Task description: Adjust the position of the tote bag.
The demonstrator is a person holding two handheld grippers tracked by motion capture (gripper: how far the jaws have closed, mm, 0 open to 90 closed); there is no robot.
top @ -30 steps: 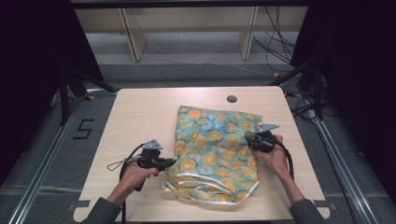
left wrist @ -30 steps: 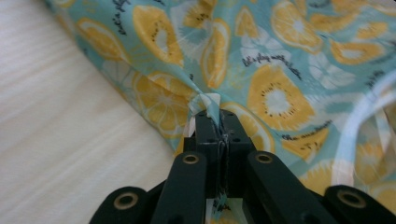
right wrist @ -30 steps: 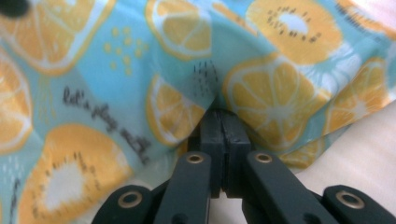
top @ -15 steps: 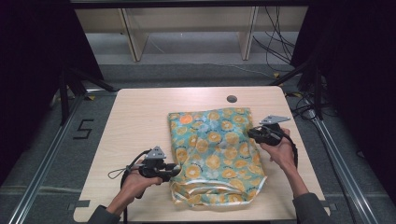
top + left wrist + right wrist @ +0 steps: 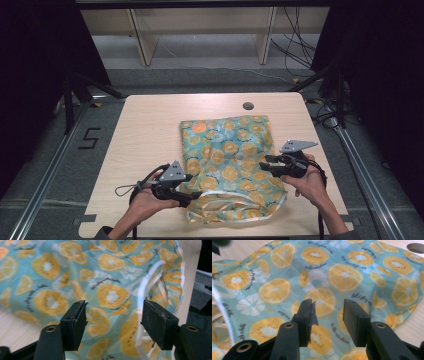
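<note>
On the table (image 5: pixel 140 130), just behind both grippers, the cloth (image 5: pixel 227 155) lies flat, a fold apparently just laid and let go: the left gripper (image 5: pixel 194 194) at its near-left edge and the right gripper (image 5: pixel 265 162) at its right edge have just been opening, and both gape with nothing pinched. From above the whole cloth outline shows, while the left gripper view reveals white trim (image 5: pixel 150 285) at the cloth's edge.
</note>
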